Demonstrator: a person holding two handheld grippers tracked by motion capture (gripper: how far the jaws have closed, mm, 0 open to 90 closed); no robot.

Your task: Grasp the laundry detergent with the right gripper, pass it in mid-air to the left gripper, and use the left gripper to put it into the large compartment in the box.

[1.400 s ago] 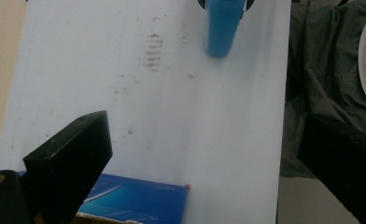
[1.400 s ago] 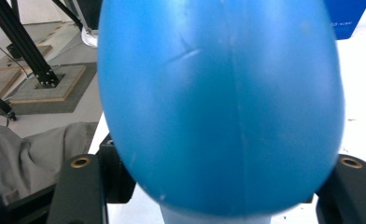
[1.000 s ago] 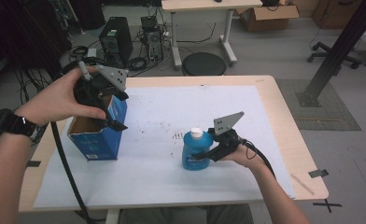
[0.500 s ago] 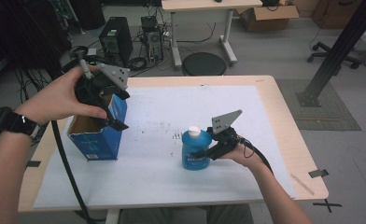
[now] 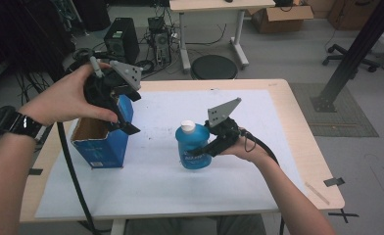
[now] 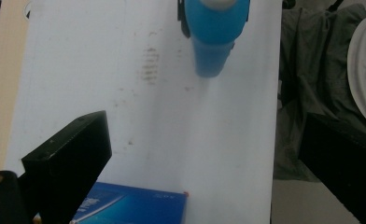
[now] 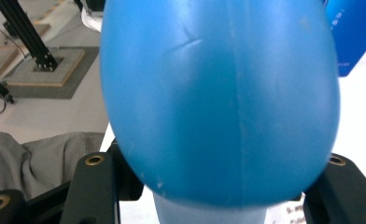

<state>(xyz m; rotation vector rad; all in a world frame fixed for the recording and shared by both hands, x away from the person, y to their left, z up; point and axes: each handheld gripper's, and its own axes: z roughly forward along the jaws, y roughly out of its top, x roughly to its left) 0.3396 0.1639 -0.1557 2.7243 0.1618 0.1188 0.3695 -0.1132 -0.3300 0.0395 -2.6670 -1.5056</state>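
Note:
A blue bottle point(image 5: 192, 147) with a white cap point(image 5: 187, 127) stands upright near the middle of the white sheet. My right gripper point(image 5: 203, 147) is shut on the bottle's body from its right side. In the right gripper view the bottle point(image 7: 218, 98) sits between both jaws. A blue cardboard box point(image 5: 101, 143) with an open top stands at the left of the sheet. My left gripper point(image 5: 131, 112) hovers just above the box's right edge, open, with nothing between its widely spread jaws. The left gripper view looks down past the box's edge point(image 6: 134, 205) toward the bottle point(image 6: 214, 42).
A white sheet point(image 5: 160, 186) covers most of the wooden table point(image 5: 302, 147). Beyond the far edge are a black round stool point(image 5: 214, 66), a computer tower point(image 5: 121, 41) with cables, and another table point(image 5: 214, 7). A black metal post point(image 5: 351, 58) rises at the right.
The right gripper has shifted the bottle a little to the left, toward the box. The left gripper stays above the box, nearly still.

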